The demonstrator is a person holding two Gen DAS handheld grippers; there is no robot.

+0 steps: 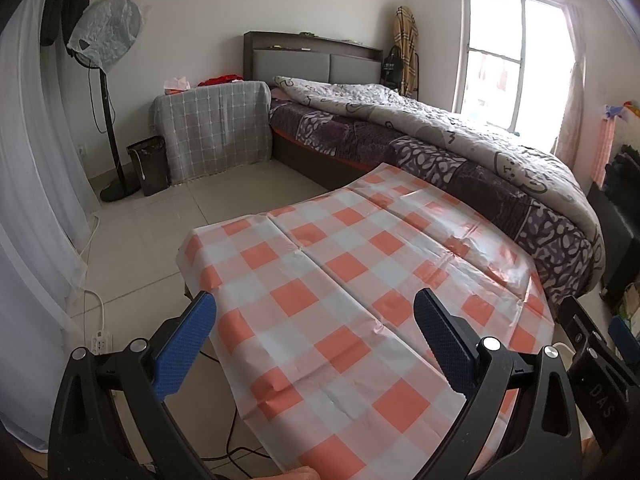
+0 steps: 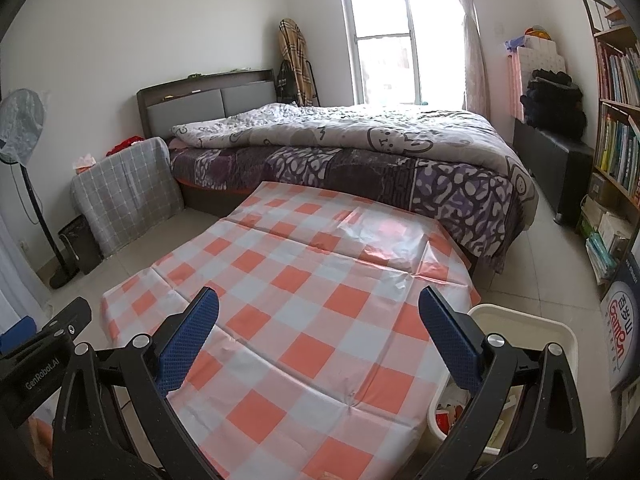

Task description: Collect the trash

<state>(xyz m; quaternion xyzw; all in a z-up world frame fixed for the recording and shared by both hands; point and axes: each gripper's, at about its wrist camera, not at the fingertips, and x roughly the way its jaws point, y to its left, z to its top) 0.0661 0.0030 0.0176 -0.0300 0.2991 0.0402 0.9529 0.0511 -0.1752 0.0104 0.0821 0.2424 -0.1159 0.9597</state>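
The left gripper hangs above the near part of a table covered by an orange-and-white checked cloth, its blue-padded fingers spread wide with nothing between them. The right gripper is held the same way over the same cloth, jaws wide apart and empty.

The trash lies in a cream bin standing on the floor just beside the table's right edge, below and to the right of the right gripper; red and pale scraps show inside it (partly hidden behind the right finger, so what they are cannot be told). In the left wrist view only a sliver of the bin's rim shows past the right gripper's body. No loose scrap can be seen on the cloth in either view.

Beyond the table stands a bed with a grey patterned quilt, its long side touching or nearly touching the table's far edge. A black bin sits on the floor by the fan, well apart from both grippers. A bookshelf lines the right wall.
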